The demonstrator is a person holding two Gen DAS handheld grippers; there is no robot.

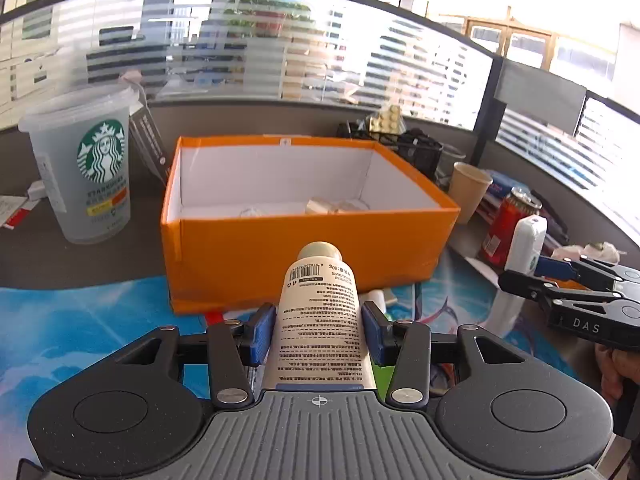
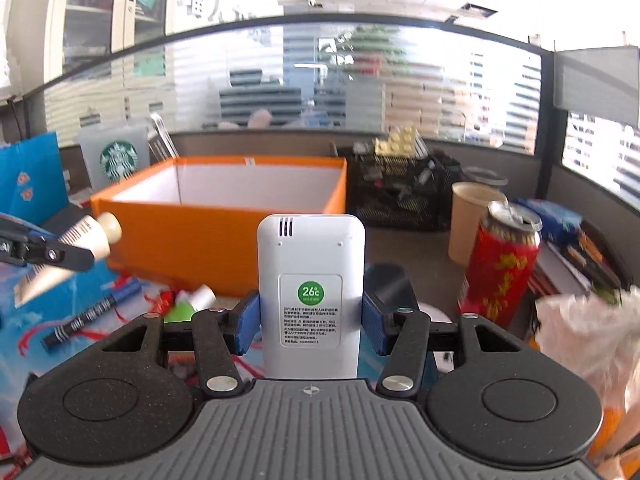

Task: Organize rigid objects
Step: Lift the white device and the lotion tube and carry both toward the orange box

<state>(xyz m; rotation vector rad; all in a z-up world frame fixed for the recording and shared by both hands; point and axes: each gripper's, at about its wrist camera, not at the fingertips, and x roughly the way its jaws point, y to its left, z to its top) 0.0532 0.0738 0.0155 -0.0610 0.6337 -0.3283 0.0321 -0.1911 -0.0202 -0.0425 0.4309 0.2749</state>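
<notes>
The left gripper [image 1: 319, 326] holds a cream tube [image 1: 318, 312]. Its blue fingers [image 1: 262, 332] press on both sides of the tube. The tube's long way runs straight out ahead of the fingers, with the round cap at the far end, pointing at the orange box [image 1: 308, 248].

The right gripper [image 2: 310, 320] holds a white remote [image 2: 311, 292] the same way. The fingers [image 2: 248, 322] squeeze its two sides, and it sticks out ahead of them, long way forward and up.

The box sits just past both sets of fingers, open at the top (a few pale bits lie inside, too small to name). From the left fingers the box is dead ahead and close. From the right fingers it lies ahead and a bit to the left, so the left hand looks nearer.

I think both things must be raised over the near wall, then tipped so they drop in. A red can [image 2: 500, 264] stands to the right of the right fingers, out of the way.
</notes>
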